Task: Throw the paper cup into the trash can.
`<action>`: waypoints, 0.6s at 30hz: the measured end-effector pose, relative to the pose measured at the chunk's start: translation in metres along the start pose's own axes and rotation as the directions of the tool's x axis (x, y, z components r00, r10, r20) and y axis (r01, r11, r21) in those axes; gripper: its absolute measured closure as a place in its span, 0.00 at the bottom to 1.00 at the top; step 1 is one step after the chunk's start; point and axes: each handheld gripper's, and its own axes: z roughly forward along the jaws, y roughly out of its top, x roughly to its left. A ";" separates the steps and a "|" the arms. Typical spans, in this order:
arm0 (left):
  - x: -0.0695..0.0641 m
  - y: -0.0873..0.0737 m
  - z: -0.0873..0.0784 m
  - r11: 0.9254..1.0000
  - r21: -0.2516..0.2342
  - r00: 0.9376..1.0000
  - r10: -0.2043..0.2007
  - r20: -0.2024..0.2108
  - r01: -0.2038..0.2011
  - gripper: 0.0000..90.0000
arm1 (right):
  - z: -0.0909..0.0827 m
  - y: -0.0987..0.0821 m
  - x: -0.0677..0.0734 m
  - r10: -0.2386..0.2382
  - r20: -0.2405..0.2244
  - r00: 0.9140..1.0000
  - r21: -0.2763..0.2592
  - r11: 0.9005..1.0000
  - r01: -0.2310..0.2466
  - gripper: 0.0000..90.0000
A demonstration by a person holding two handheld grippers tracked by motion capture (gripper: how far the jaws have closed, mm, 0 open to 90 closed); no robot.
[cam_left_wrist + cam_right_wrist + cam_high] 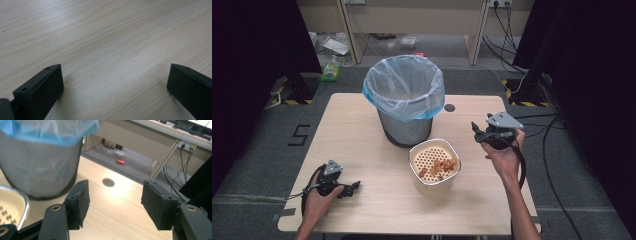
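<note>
two grippers in play, one per hand, over a light wooden table [362,130]. left gripper [352,189] sits at the lower left of the high view, low over the table's near edge, held by the left hand [319,197]; in the left gripper view its jaws stand wide apart at the bottom corners with only bare wood grain between them, nothing held. right gripper [476,131] is at the right of centre in the high view, raised in the right hand [502,155], grey three-cornered plate [504,120] on top. in the right gripper view its jaws are well open and empty, with tabletop and a round cable hole [108,182] showing through the gap. mesh wastebasket [404,100] with a pale blue bag liner [399,110] folded over its rim stands at centre of the high view, toward the far side of the table; it takes the upper left of the right gripper view. just in front of it, near but whether touching cannot be told, a cream perforated container [435,162] holds a small pile of orange-brown pieces [439,167] on its right side; its metal-looking rim shows at the lower left of the right gripper view. the container lies between the two grippers, nearer the right one. dark curtains flank the upper corners; cables [504,25] and a small red object [120,161] lie on the floor beyond the table.
</note>
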 end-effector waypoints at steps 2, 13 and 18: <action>0.000 0.000 0.000 1.000 0.000 1.000 0.000 0.000 0.000 0.00 | -0.001 -0.008 0.001 0.008 -0.007 1.000 0.011 1.000 -0.008 0.44; 0.000 0.000 0.000 1.000 0.000 1.000 0.000 0.000 0.000 0.00 | -0.002 -0.056 0.007 0.073 -0.017 0.997 0.048 0.996 -0.072 0.44; 0.000 0.000 0.000 1.000 0.000 1.000 -0.002 0.001 0.002 0.00 | -0.001 -0.078 0.008 0.113 -0.035 0.993 0.097 0.989 -0.109 0.44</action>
